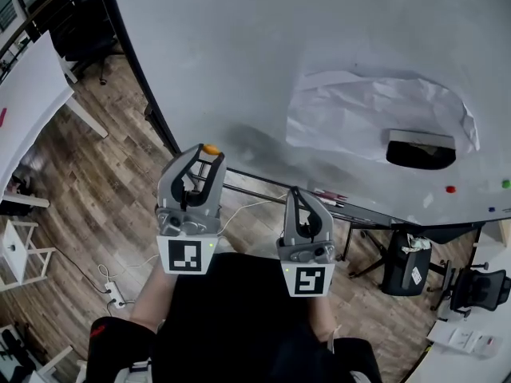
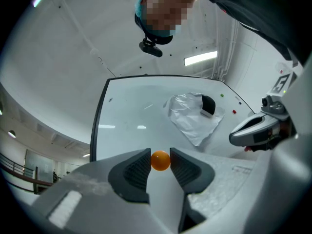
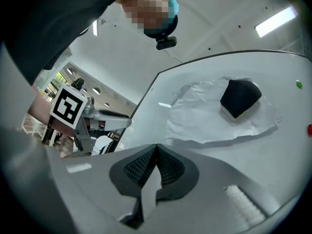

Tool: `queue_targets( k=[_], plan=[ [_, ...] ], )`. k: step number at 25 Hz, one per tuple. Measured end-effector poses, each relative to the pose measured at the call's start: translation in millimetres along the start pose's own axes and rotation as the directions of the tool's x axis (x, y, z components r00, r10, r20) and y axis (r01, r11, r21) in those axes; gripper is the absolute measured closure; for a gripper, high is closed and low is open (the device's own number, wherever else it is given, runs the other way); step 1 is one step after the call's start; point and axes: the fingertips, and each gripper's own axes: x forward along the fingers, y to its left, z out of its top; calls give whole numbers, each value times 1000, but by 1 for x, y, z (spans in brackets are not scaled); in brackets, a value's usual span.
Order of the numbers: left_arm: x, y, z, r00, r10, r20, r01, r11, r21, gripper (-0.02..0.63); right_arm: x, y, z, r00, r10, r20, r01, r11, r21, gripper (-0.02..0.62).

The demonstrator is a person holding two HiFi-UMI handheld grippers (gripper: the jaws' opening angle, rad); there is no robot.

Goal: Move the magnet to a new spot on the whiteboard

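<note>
A small round orange magnet (image 2: 160,160) sits pinched between the two dark pads of my left gripper (image 2: 160,162). In the head view that same orange magnet (image 1: 210,149) shows at the tip of my left gripper (image 1: 207,152), held just off the whiteboard's (image 1: 263,62) lower left edge. My right gripper (image 1: 294,195) hangs beside it, near the board's bottom rail, with its pads (image 3: 155,165) pressed together and nothing between them. A crumpled sheet of paper (image 1: 375,114) is stuck to the board under a black eraser (image 1: 420,149).
A red magnet (image 1: 450,189) and a green magnet (image 1: 505,183) sit on the board at lower right. Markers (image 1: 329,195) lie on the board's tray. Wooden floor, a white table (image 1: 32,94) at left, and office chairs (image 1: 471,290) at right surround the stand.
</note>
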Motion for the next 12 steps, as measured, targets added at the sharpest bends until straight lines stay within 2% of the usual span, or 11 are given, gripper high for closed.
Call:
queue_targets(
  k=[12],
  plan=[
    [29,4,-9,1000,-14,9,14,1000,-7,476,4,-6,-8,999,-34,-32,34,999,-1,594]
  ],
)
